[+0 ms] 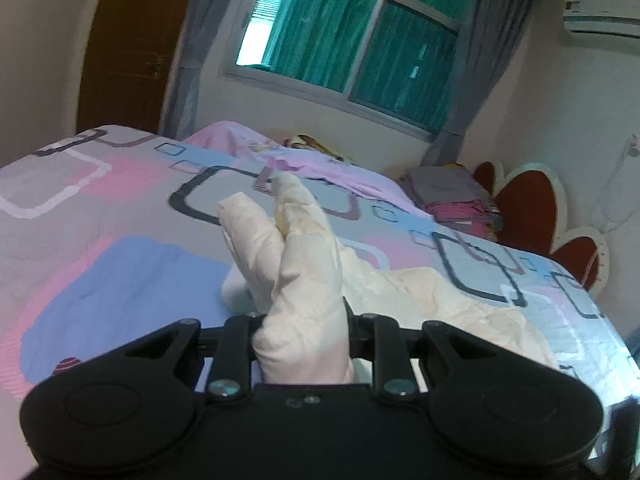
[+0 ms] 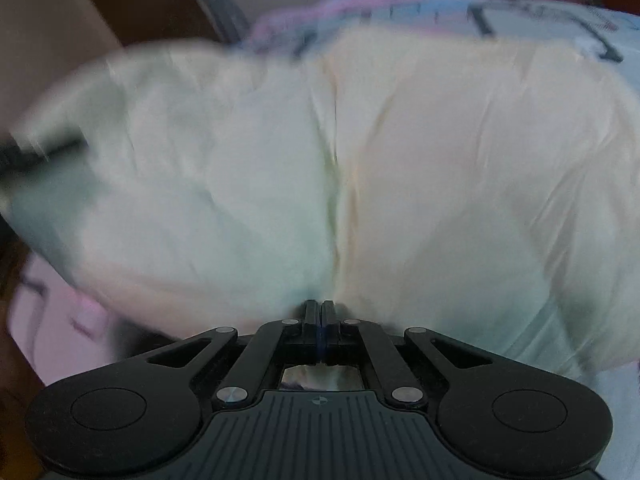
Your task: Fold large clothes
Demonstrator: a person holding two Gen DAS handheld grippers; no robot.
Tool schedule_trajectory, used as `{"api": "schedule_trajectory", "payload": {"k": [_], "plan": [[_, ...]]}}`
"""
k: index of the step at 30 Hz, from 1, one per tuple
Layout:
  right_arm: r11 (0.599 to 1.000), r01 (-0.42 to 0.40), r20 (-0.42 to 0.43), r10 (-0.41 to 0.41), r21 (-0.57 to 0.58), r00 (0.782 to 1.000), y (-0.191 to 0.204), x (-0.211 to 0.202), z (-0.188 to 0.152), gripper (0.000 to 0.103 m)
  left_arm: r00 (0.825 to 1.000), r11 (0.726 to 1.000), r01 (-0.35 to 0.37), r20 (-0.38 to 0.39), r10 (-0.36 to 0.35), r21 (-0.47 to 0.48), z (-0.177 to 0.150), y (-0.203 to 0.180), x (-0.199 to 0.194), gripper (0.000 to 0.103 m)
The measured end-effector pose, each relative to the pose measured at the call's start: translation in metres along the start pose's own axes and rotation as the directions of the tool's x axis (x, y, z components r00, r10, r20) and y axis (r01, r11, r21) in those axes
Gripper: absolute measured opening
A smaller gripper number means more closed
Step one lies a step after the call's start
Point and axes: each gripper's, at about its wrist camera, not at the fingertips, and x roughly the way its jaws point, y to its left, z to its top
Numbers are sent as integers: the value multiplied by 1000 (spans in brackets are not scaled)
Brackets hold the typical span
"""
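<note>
A cream-white padded garment lies on the patterned bed cover. My left gripper is shut on a bunched fold of the garment, which sticks up between the jaws and hides the fingertips. In the right wrist view the same garment fills most of the frame, blurred. My right gripper is shut on the garment's edge at a seam, its jaws pressed together. A dark shape at the left edge is blurred; I cannot tell what it is.
The bed carries a pink quilt and a stack of folded clothes near the red headboard. A window with grey curtains, a brown door and an air conditioner are behind.
</note>
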Motion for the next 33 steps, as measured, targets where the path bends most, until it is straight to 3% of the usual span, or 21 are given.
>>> {"api": "schedule_trajectory", "payload": {"k": [5, 9, 13, 16, 17, 19, 21, 26, 29, 33], "plan": [[999, -35, -9, 35, 9, 999, -7, -3, 8, 0, 999, 996, 26, 22, -28, 87, 4, -32, -8, 22], [994, -55, 160, 40, 93, 986, -42, -49, 9, 0, 999, 985, 26, 32, -32, 168, 11, -67, -10, 22], [992, 26, 335, -67, 127, 940, -97, -105, 14, 0, 999, 965, 7, 46, -20, 264, 13, -115, -11, 22], [977, 116, 392, -180, 181, 902, -148, -129, 17, 0, 999, 943, -15, 38, 3, 333, 10, -152, -3, 22], [973, 104, 388, -178, 205, 904, -165, -128, 19, 0, 1000, 932, -18, 28, 9, 361, 8, -164, 1, 22], [972, -9, 311, -67, 236, 948, -196, -108, 29, 0, 1000, 913, -6, 9, 3, 408, 2, -188, 10, 22], [977, -35, 261, -22, 212, 965, -206, -86, 31, 0, 999, 906, 32, -22, -25, 421, -4, -207, 21, 22], [976, -82, 231, 34, 202, 972, -209, -70, 36, 0, 987, 858, 138, -136, -80, 495, -31, -263, 58, 22], [955, -147, 230, 87, 258, 969, -228, -76, 40, 0, 961, 872, 222, -247, -121, 436, -56, -281, 91, 22], [905, -219, 212, 148, 364, 966, -254, -79, 35, 0, 938, 875, 277, -311, -156, 396, -88, -295, 122, 24]]}}
